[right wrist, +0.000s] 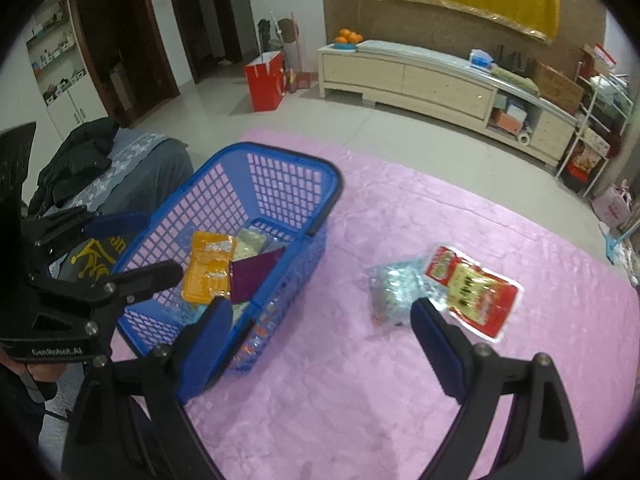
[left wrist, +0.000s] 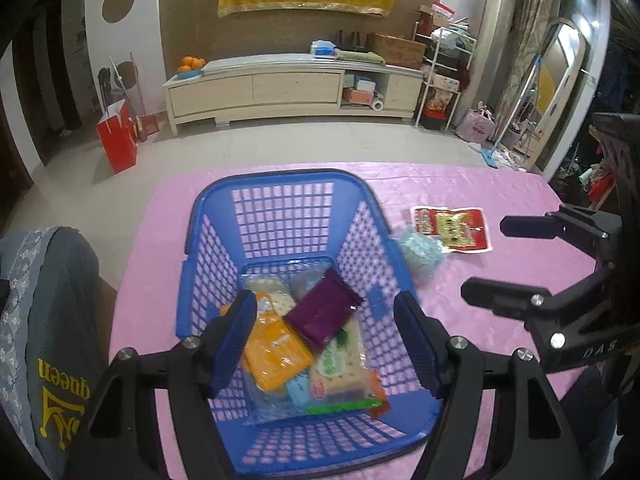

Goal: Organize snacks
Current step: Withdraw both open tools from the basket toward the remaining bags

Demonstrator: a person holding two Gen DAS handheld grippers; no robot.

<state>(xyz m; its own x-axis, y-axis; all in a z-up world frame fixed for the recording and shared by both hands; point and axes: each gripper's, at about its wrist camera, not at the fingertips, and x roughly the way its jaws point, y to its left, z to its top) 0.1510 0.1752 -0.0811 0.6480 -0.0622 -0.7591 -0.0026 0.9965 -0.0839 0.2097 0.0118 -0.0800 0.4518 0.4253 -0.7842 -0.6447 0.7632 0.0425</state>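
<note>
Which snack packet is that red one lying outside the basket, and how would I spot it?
Start at the pink tablecloth and find the blue basket. On the bare cloth to its right lie two packets. The red packet is the flat one with a yellow centre, touching the clear, pale blue crinkly packet beside it.

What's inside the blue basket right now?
The blue basket holds a purple packet on top, an orange packet, a green-and-white cracker pack and pale packs behind. Whatever lies beneath them is covered.
</note>
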